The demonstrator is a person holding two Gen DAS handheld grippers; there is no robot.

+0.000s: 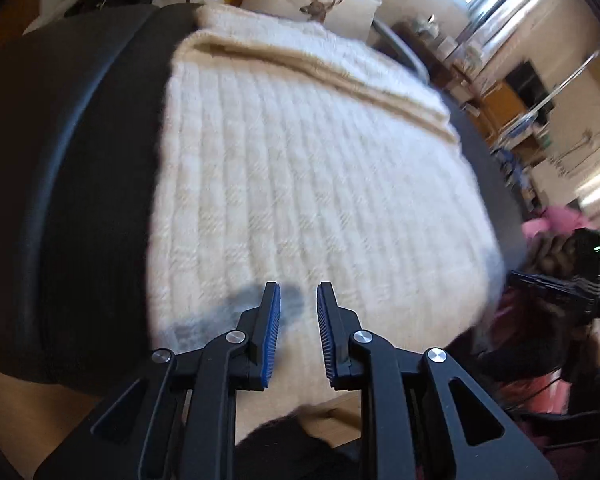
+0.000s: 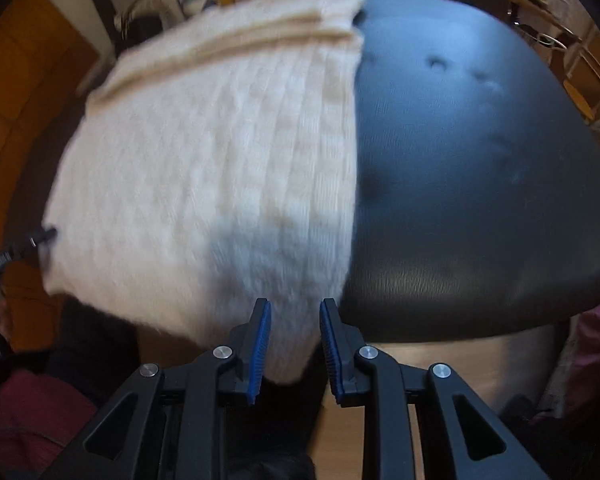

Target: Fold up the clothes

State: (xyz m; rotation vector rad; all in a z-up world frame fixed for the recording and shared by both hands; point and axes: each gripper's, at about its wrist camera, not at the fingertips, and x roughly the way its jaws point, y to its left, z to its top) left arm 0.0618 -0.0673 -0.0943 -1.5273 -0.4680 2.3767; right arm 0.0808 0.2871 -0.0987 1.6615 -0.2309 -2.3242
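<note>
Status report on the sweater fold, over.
Left gripper open, empty, above cream sweater. Right gripper open, empty, at the sweater's near edge. Sweater lies folded on black cushion. Nothing in the way.

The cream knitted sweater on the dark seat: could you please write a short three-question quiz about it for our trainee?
1. True or false: the cream sweater lies folded on a black padded seat.
2. In the right wrist view, which side of the seat is bare? A) the left B) the right C) neither
3. Fill in: the pillow behind the sweater shows the head of a ____.

Key
1. True; its beige ribbed band lies at the far end.
2. B; the sweater covers the left part.
3. Deer, with antlers.

Neither the left gripper nor the right gripper grips anything: both hover with parted jaws above the sweater's near edge.
</note>
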